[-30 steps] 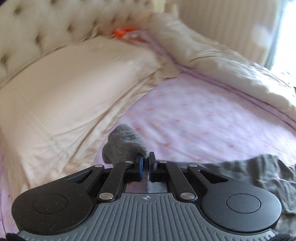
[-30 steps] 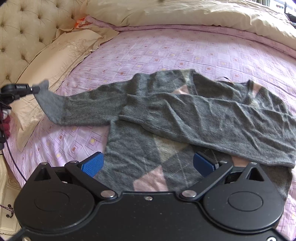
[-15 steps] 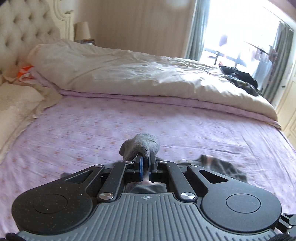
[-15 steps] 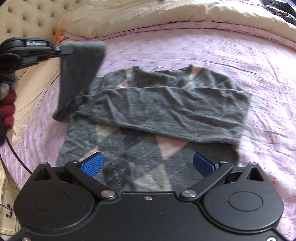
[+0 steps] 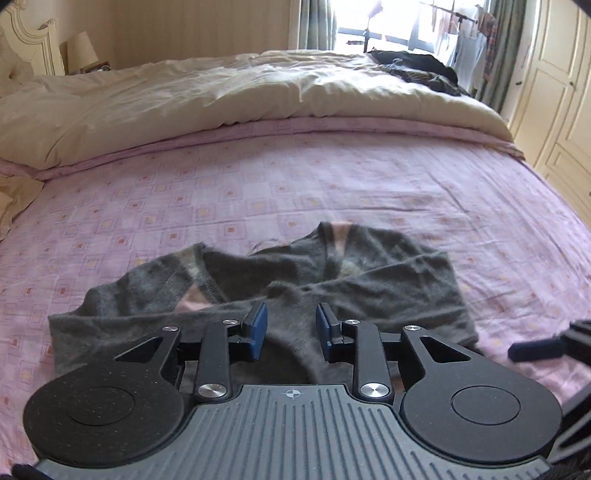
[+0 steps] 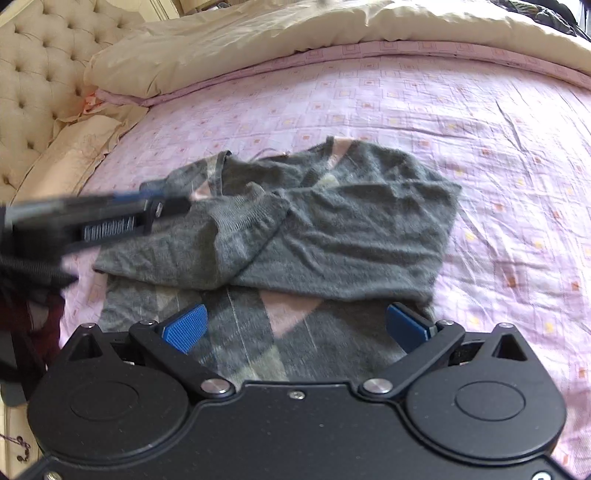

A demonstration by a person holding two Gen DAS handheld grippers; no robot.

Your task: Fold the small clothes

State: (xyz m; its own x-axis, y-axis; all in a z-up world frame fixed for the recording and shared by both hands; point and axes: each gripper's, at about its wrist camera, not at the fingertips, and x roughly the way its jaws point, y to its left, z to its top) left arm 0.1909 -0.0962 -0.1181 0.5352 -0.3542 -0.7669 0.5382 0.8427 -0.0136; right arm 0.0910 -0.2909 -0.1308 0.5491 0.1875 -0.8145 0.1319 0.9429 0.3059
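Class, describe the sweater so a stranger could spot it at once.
Start at the bed's pink patterned sheet, below the cream duvet. The sweater lies flat mid-sheet: grey knit with pink argyle diamonds, both sleeves folded across its chest, the only garment on the sheet.

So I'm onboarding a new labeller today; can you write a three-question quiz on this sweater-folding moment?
1. True or false: the left gripper is clamped on a sleeve of the grey argyle knit sweater.
2. How do the right gripper's jaws stand? A) wide open B) shut on the hem C) hidden
3. Fill in: both sleeves lie crossed over the sweater's ____.

Key: 1 false, its jaws stand apart with nothing between them; 2 A; 3 chest. The sweater rests on the pink patterned bedsheet.
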